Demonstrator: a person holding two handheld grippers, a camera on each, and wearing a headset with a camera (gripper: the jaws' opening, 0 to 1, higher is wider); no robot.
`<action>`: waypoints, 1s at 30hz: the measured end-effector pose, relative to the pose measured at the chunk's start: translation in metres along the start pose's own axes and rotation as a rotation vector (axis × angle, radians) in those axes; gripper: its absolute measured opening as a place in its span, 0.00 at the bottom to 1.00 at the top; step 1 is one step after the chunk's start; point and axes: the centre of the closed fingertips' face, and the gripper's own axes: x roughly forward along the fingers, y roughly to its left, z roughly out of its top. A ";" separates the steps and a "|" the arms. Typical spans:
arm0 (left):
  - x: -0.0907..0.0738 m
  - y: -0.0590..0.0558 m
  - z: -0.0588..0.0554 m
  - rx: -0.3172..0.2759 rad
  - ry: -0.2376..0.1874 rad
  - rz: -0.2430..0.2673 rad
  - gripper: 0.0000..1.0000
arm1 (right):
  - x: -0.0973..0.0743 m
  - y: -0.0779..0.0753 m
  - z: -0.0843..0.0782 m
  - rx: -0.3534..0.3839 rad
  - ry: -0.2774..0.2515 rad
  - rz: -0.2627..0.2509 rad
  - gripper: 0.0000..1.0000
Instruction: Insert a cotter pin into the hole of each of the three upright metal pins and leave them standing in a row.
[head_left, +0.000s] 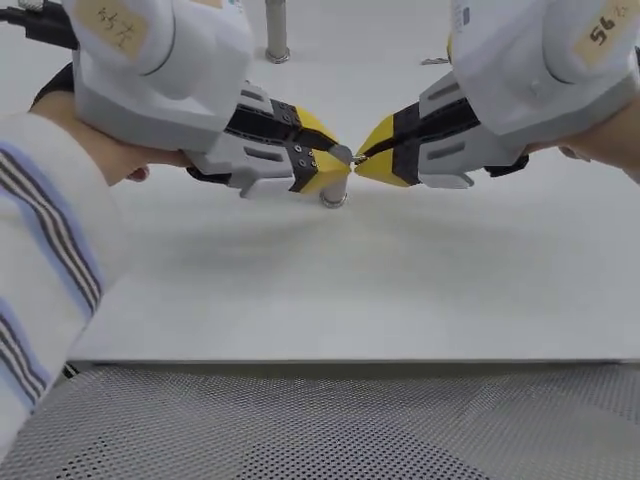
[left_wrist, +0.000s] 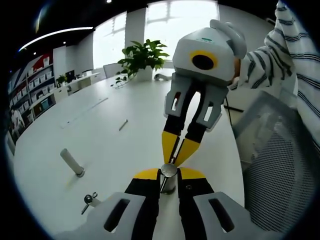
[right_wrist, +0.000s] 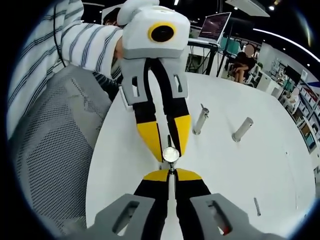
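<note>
Cotter pin of thin grey wire sits pinched in the pressed-together jaws of your right gripper, which points in from 3 o'clock in the head view. Its tip is right at the top of the short upright silver metal pin in the middle of the white worktop. Your left gripper, pointing in from 9 o'clock, squeezes that pin between its jaws. I cannot tell if the tip is in the hole yet.

If you aim a bit high or low, the wire may hit the side and bend or slip. If you push too hard, the pin may tip. In the right gripper view, toward 2 o'clock, stand a second silver pin and a third silver pin. A wide swing could knock them over.
</note>
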 end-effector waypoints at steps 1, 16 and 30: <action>0.000 0.000 0.000 0.000 0.001 0.000 0.09 | 0.000 -0.001 0.001 0.002 -0.008 -0.003 0.00; 0.000 0.000 -0.001 0.006 0.005 0.003 0.09 | -0.011 -0.004 -0.003 0.033 -0.028 -0.011 0.00; -0.003 -0.002 0.002 0.009 0.006 0.015 0.10 | -0.010 -0.004 -0.001 0.039 -0.033 -0.018 0.01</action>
